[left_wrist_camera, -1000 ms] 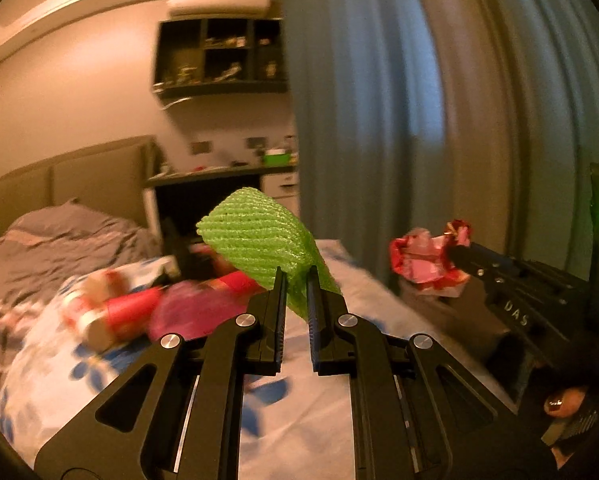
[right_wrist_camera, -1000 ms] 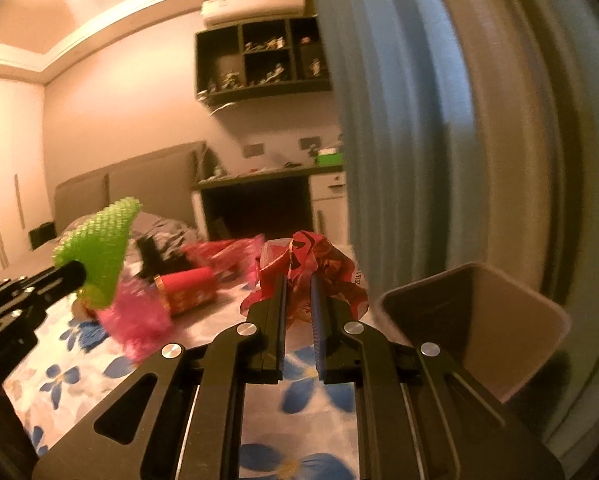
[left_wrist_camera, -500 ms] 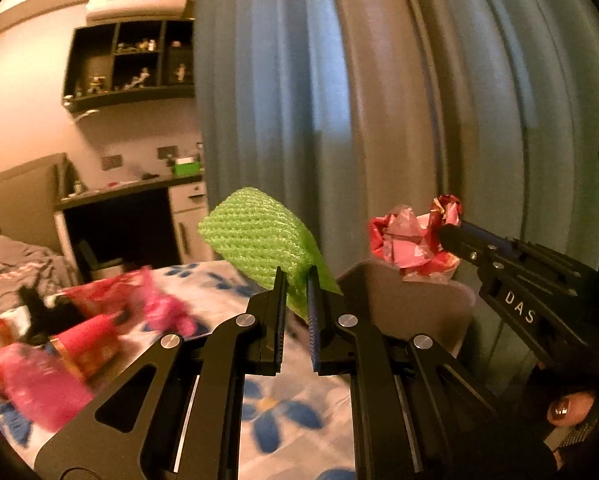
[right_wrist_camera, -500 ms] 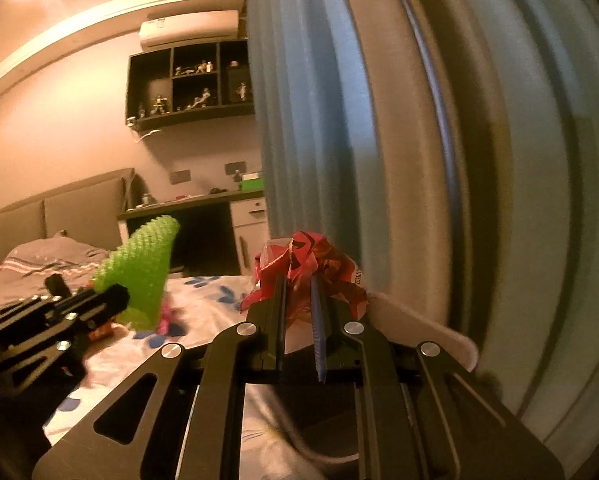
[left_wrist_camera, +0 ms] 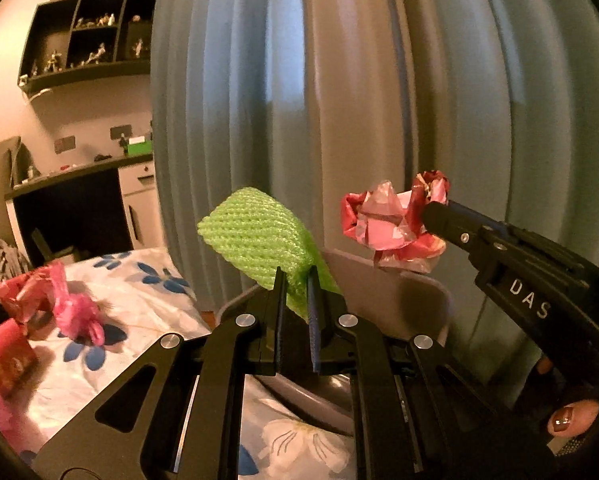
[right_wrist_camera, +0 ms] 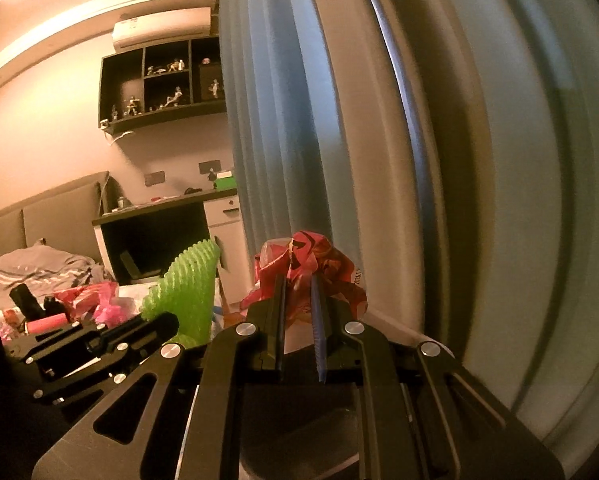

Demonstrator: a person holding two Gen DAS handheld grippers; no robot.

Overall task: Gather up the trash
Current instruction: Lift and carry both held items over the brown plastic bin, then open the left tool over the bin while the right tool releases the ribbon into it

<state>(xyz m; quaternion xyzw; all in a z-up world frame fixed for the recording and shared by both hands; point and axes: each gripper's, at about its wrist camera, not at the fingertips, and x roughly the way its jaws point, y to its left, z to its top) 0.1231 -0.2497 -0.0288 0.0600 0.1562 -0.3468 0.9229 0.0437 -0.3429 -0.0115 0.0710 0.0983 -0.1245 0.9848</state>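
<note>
Swinging away from the littered bed since a second ago, both our grippers now face the grey-blue curtain, where before the headboard and bedding filled the left wrist view. We hold the left gripper clamped on a green foam net, its jaws pinching the net's lower corner while the rest stands up and leans left. We hold the right gripper clamped on a crumpled red wrapper, which bulges above and to either side of the jaws; seen from the left wrist, that wrapper sits at the tip of the right gripper, off to the right of the net and apart from it.

Below both grippers stands a brown bin, its raised back wall against the curtain. The net and the wrapper hang above its rim, neither touching it. What the bin holds we cannot tell: its inside is dark and largely hidden behind the gripper bodies.

Left behind on the flowered bedspread are a pink plastic bag, a second red wrapper and a red box, close together near the left edge.
</note>
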